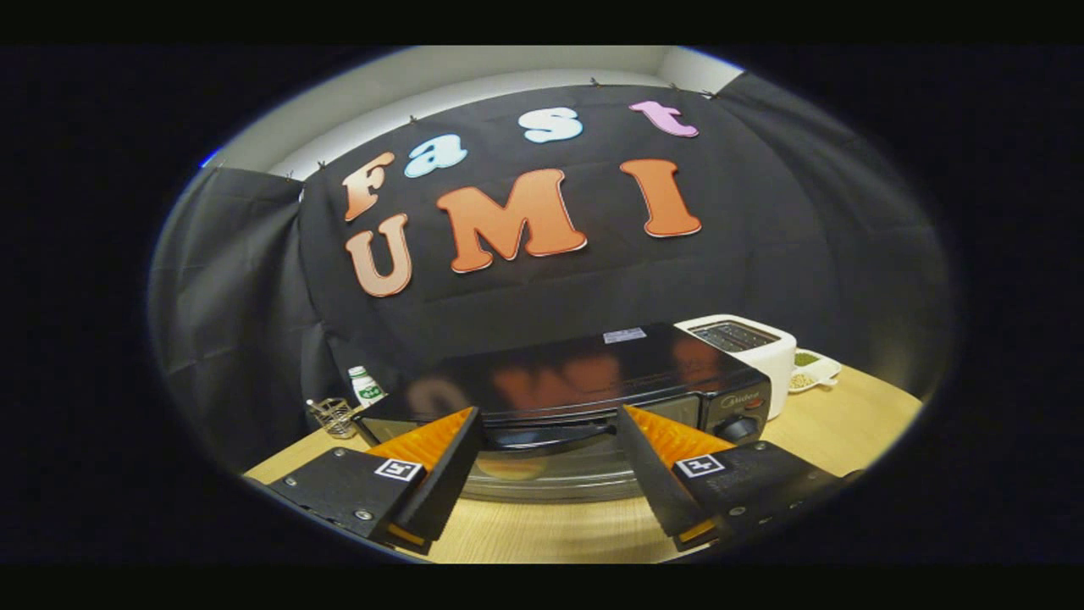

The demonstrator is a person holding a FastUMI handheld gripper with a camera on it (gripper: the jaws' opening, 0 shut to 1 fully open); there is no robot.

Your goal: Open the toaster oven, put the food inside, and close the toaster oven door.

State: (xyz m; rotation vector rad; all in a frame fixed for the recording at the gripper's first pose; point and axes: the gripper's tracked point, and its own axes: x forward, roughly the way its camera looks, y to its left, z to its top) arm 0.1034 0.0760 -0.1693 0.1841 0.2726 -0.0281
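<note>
- Gripper view looks along the two fingers of the gripper, which are spread wide apart and grasp nothing.
- The toaster oven stands at twelve o'clock from the fingers, just ahead of them on the wooden table; its dark glossy top mirrors the wall behind.
- The oven door faces the gripper, its handle lying across the gap between the fingertips. Whether a fingertip touches the handle cannot be told, nor whether the door is fully closed.
- A control knob sits on the oven's panel at about two o'clock from the fingers, just above the right finger.
- A white toaster stands just beside the oven at about one o'clock, beyond its right rear corner.
- A small white dish lies past the toaster, near the table edge.
- A white bottle with a green cap and a small wire basket stand at about ten o'clock, beside the oven's left end.
</note>
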